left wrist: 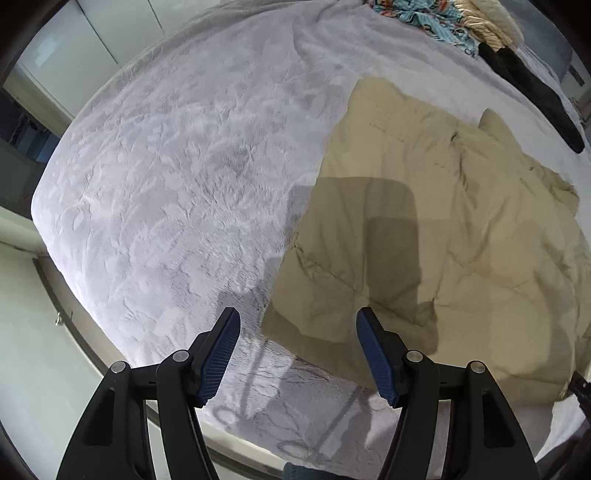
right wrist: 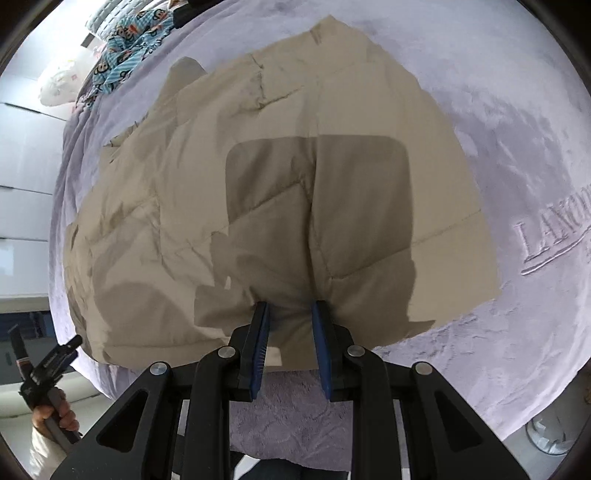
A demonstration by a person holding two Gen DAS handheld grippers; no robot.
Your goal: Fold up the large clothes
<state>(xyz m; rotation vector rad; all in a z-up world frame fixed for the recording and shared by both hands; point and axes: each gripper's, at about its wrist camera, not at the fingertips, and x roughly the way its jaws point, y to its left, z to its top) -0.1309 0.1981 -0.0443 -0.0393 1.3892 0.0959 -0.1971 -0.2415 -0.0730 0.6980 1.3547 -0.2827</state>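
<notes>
Left wrist view looks almost straight down onto a bed (left wrist: 166,166) covered by one pale lilac plush blanket. One large beige quilted jacket (left wrist: 424,221) lies spread flat on it, filling the right half of the frame, its near corner reaching down toward the lower middle. The left tool (left wrist: 297,321) hangs above that corner with its two blue pads (left wrist: 218,354) standing well apart and nothing between them; it is released, touching neither jacket nor blanket. Along the upper right edge of the frame I count one blue cartoon-print cloth (left wrist: 417,18), one cream bundle (left wrist: 491,22) just beside it, and one long black garment (left wrist: 532,88) running down the right side, well apart from the jacket.

From the right wrist view the same jacket (right wrist: 258,184) takes up the middle of the frame. The right tool (right wrist: 290,314) sits at its near hem at the lower centre, its pads clenched on a bunched fold of the beige fabric, which puckers between them. Raised lettering shows on the blanket (right wrist: 517,147) at the right edge. In the lower left corner a hand (right wrist: 55,413) grips the handle of the other tool. The cartoon-print cloth (right wrist: 129,48) and one white pillow (right wrist: 59,86) lie at the upper left.
</notes>
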